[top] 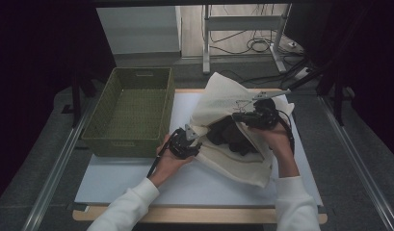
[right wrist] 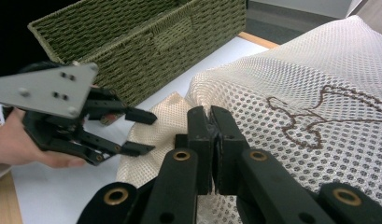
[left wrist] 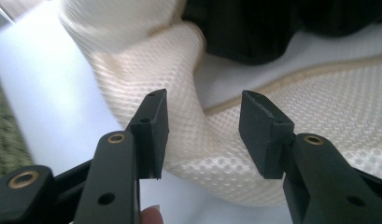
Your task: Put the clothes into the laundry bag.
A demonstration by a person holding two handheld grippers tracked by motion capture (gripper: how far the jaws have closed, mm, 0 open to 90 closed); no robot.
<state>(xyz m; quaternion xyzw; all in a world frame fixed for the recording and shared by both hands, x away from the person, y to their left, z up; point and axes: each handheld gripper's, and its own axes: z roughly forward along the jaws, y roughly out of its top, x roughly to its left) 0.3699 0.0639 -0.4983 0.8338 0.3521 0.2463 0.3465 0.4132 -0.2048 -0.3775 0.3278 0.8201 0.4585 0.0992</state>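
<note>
Right now I see both of my forearms, in white sleeves, coming up from the near edge of the white table (top: 137, 187) and meeting over a cream mesh bag (top: 223, 101) that lies right of centre. My left hand (top: 165, 161) sits low beside the bag's near left corner, holding the left gripper (top: 192, 139) tilted toward the fabric; from its own camera the two black jaws stand well spread, with a rolled fold of the mesh and its tan-trimmed edge lying in the gap between them, and I cannot tell whether either pad touches the cloth. My right hand (top: 276, 139) is raised higher, wrist bent inward, carrying the right gripper (top: 238, 117) over the bag's open mouth. Its jaws are pressed together, and the right gripper view shows them pinching a bit of the mesh bag's upper layer, which lifts up toward the far side. A brown stitched outline (right wrist: 319, 116) marks that layer. Something dark (top: 230, 137) lies inside the bag's opening, too dim for me to identify. A green woven basket (top: 96, 127) stands just left of the bag, near the left gripper.
</note>
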